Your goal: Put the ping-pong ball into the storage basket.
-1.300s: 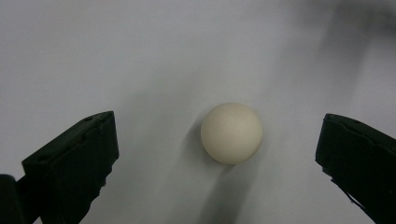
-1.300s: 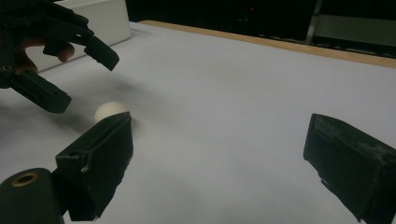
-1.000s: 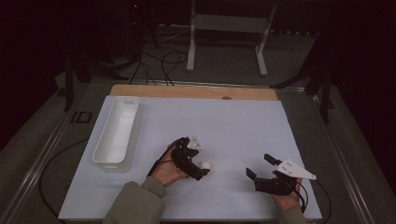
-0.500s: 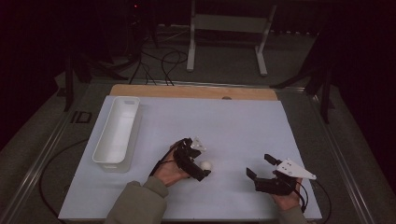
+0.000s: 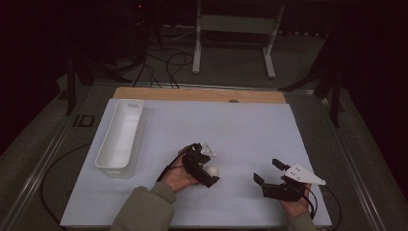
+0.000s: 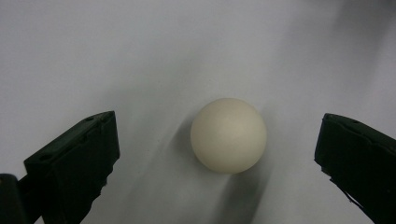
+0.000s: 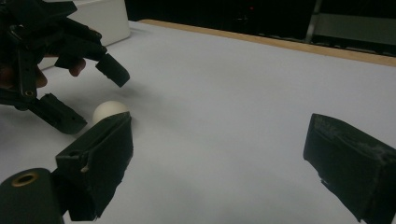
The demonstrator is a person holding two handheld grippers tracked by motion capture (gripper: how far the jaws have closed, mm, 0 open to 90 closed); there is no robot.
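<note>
Off to the far side of the left tongs [image 5: 208,169] sits the white tray [image 5: 120,136]. Those tongs have crept slightly nearer the ball [image 6: 228,135], which now lies on the surface between their 2 spread jaws, untouched, so a grab looks close. The left gripper view reveals that gap. The right tongs [image 5: 268,173] wait, apart.

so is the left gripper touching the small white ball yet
Apart. The left gripper view shows the small round white ball lying on the pale table sheet between the left gripper's open black jaws, with bare sheet on either side.
</note>
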